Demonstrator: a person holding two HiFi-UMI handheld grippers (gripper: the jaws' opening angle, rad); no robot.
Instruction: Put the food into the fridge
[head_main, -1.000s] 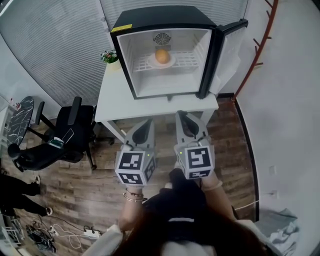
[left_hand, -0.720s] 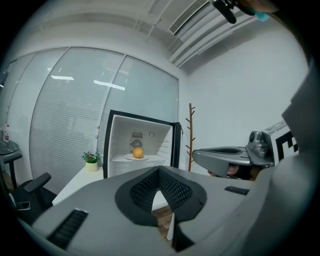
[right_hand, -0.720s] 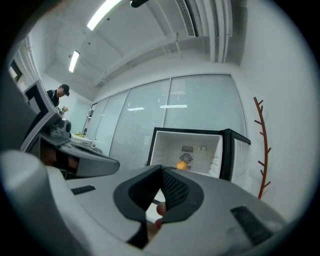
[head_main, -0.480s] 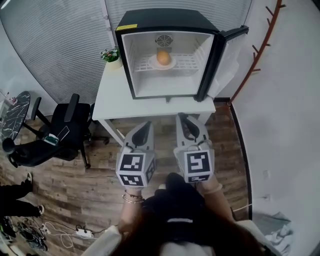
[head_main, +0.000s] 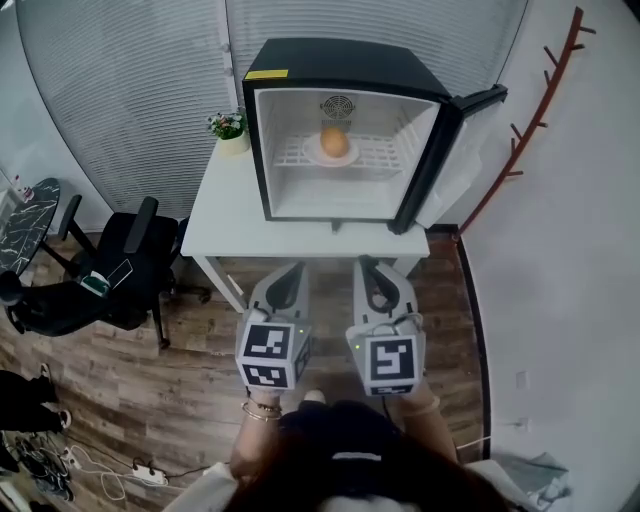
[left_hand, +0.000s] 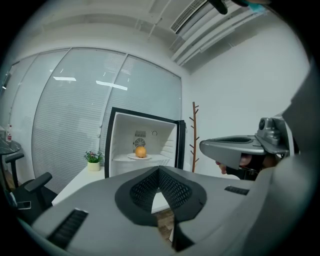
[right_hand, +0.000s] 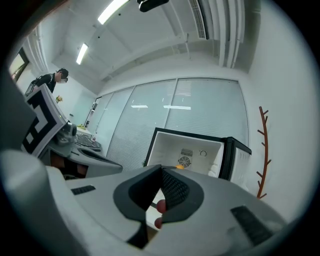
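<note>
Standing well back from the white table (head_main: 225, 210), the operator holds both tools level and side by side above the wood floor. The left gripper (head_main: 292, 272) is clenched, its pads meeting with nothing between them. The right gripper (head_main: 370, 266) is likewise clenched. Its own view shows two small reddish spots just past the pads, too small to identify, and nothing appears clamped. The task item, an orange (head_main: 334, 142), sits on a white plate (head_main: 312, 153) on the wire shelf (head_main: 385, 155) inside the black mini fridge (head_main: 345, 60), whose door (head_main: 470, 105) stands open at the right. Judged from its form, the orange is light and firm, with a dimpled peel that gives the pads some purchase. It is round and likely to roll, so grip it across its widest part with moderate force. The plate looks rigid, smooth and probably breakable, and would be held at the rim. A yellow label (head_main: 266, 74) sits on the fridge's top front edge, its print too small to read. No other writing is legible.
</note>
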